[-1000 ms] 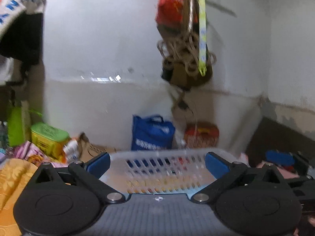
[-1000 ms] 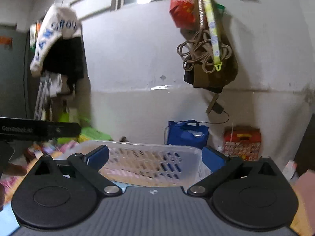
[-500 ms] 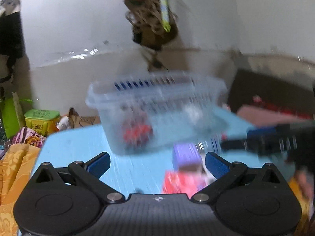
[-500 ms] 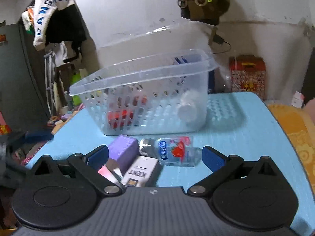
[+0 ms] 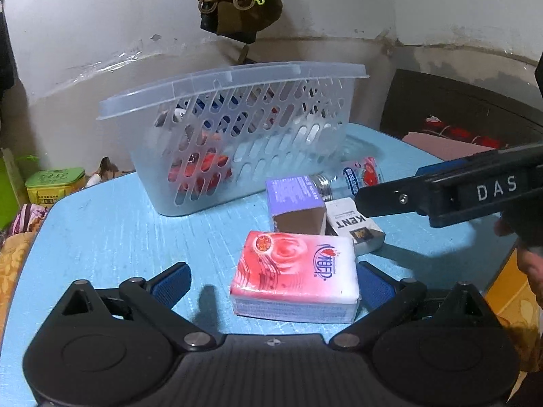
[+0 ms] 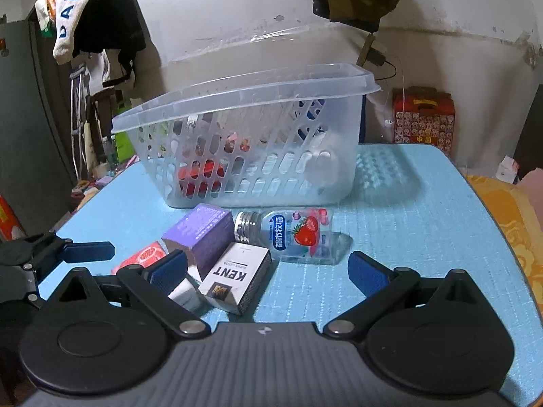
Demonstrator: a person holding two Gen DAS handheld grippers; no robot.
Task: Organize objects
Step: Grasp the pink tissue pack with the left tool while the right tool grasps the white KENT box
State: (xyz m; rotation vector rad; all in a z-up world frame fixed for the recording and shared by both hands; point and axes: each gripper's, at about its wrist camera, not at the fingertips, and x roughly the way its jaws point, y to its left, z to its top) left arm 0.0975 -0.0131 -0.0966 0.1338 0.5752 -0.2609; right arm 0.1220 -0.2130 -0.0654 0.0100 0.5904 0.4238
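**Both grippers open above the loose items in front of the basket**

The left gripper (image 5: 271, 279) is held low over the blue table (image 5: 112, 237) with its fingers spread wide and nothing between the pads. The pink tissue pack (image 5: 295, 276) lies flat on the table just ahead of it, in line with the gap and nearer the right-hand finger.

The right gripper (image 6: 268, 273) is likewise spread, gripping nothing. The white KENT carton (image 6: 234, 281) lies in front of its gap, close to the left-hand finger. In the left wrist view the same gripper enters from the right edge and hovers above the KENT carton, with part of a hand (image 5: 529, 254) behind it.

Item positions on the table:
- The purple box (image 6: 200, 234) lies touching the KENT carton, on the side toward the basket.
- The clear bottle with a strawberry label (image 6: 295, 235) lies on its side, metal cap pointing toward the purple box.
- The translucent slotted basket (image 6: 244, 101) stands upright just behind these items. Through its slots a red object (image 6: 200, 178) and a white object (image 6: 322, 166) are visible inside; neither can be identified.
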